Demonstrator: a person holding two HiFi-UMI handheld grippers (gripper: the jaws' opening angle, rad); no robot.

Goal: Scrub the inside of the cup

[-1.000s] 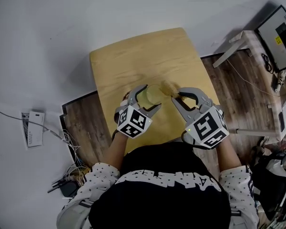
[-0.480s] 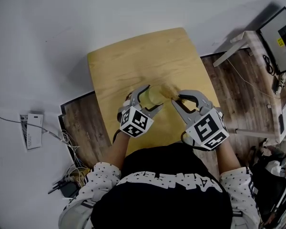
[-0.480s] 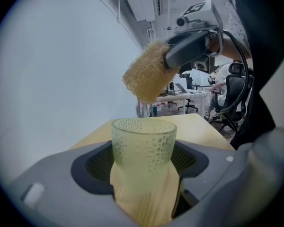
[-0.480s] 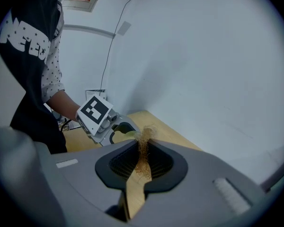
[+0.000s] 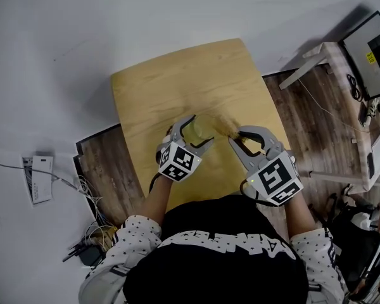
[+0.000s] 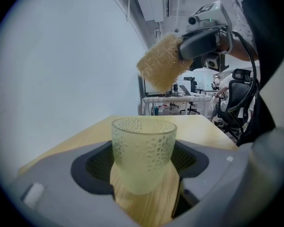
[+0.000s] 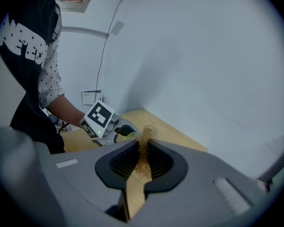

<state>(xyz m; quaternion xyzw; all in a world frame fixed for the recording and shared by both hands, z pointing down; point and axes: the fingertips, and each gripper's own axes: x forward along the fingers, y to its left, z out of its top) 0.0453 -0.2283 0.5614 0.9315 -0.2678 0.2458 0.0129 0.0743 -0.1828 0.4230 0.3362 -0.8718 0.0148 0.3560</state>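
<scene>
Change since earlier frame: right gripper (image 5: 234, 134) has drawn slightly back toward the person, and the scrubber (image 6: 163, 60) has come with it. The left gripper (image 5: 197, 132) and cup (image 6: 143, 157) hold almost the same spot on the table (image 5: 171, 84).
Left jaws: closed on the cup, one pad on each side of its lower wall.
Right jaws: narrow, pinched on the scrubber, whose tan fibres stick out past the tips.
Cup position: upright with its mouth facing up and its base on the tabletop, a little toward the person's side of the table's middle.
Cup type: translucent yellow-green with a dimpled wall.
Scrubber position: outside the cup, above the rim and off to the person's right, not touching it.
Cup contents: the left gripper view shows only the dimpled wall through the glass, and the scrubber is not inside.
Table edges: the cup stands well in from every edge, and the rounded far corners are well apart from both grippers.
Open room: bare tabletop runs beyond the cup and to its left.
Surroundings: wood floor (image 5: 304, 116) lies to the right of the table, and a white side table (image 5: 326, 52) stands past it.
</scene>
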